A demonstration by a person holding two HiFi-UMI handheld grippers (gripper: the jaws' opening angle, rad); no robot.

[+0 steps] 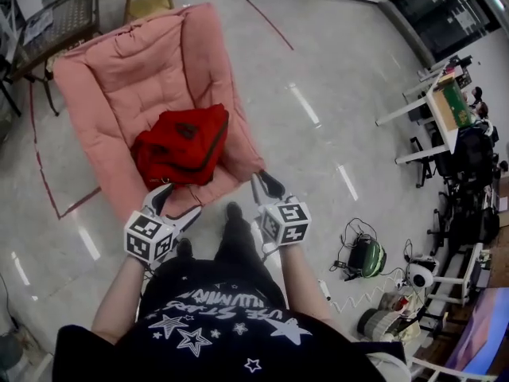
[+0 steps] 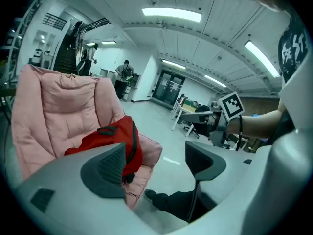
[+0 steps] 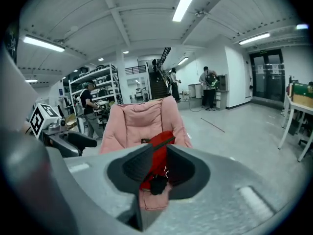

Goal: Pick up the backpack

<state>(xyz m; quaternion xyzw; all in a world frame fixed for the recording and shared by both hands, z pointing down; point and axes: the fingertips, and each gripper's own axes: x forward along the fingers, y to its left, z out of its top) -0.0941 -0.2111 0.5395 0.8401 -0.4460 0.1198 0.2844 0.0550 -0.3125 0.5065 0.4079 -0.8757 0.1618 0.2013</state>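
Backpack [image 1: 181,143]: ahead of us, on chair [image 1: 119,78]
Left gripper [image 1: 175,203]: nearer; jaws wide, empty
Right gripper [image 1: 265,184]: jaws barely parted, empty

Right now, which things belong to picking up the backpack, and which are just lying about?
Job: red backpack, lying on the pink chair; left gripper and right gripper, both open, short of it.
Lying about: wooden stool; white desk; green device with cables.
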